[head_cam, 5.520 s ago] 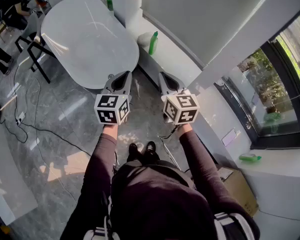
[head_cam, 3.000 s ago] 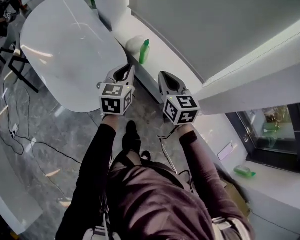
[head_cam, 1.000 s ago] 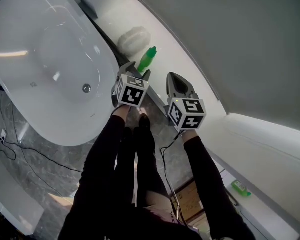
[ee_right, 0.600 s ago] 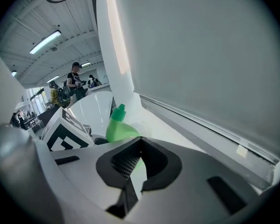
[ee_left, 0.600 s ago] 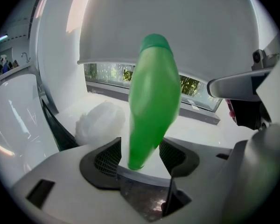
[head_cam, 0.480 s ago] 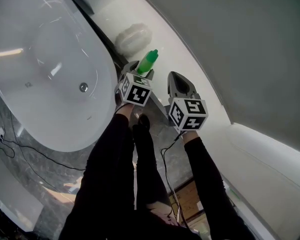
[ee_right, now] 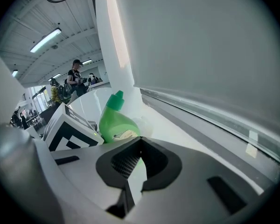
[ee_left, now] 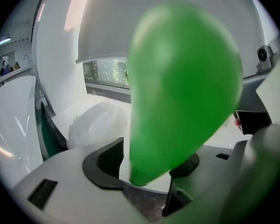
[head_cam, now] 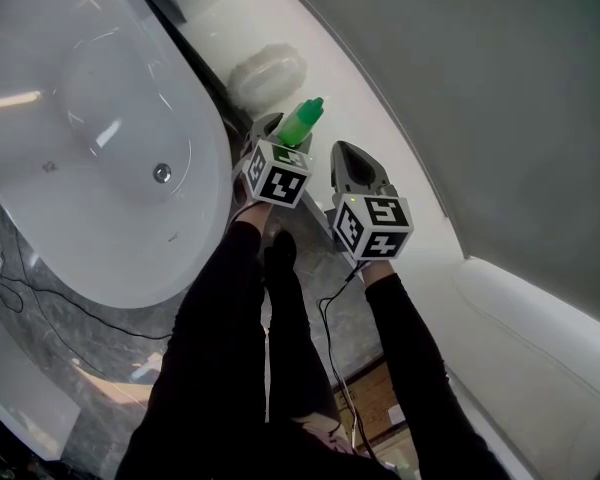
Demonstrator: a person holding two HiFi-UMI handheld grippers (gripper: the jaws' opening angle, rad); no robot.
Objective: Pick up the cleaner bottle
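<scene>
The green cleaner bottle (head_cam: 302,123) stands on the white ledge (head_cam: 385,143) between the bathtub and the wall. My left gripper (head_cam: 285,134) encloses its lower body. In the left gripper view the bottle (ee_left: 182,92) fills the space between the jaws, and the dark pads (ee_left: 189,164) sit against its sides. My right gripper (head_cam: 348,158) hovers just to the right, shut with nothing in it. In the right gripper view, the bottle (ee_right: 116,122) with its green cap rises beyond my right gripper (ee_right: 139,153).
A crumpled white bag (head_cam: 268,71) lies on the ledge just behind the bottle. The white bathtub (head_cam: 215,203) is on the left, the grey wall on the right. Cables (head_cam: 10,278) run over the floor, and a cardboard box (head_cam: 375,408) stands by my feet.
I walked up to the ledge. Over the last second my left gripper slid forward around the bottle; the right one stayed beside it.
</scene>
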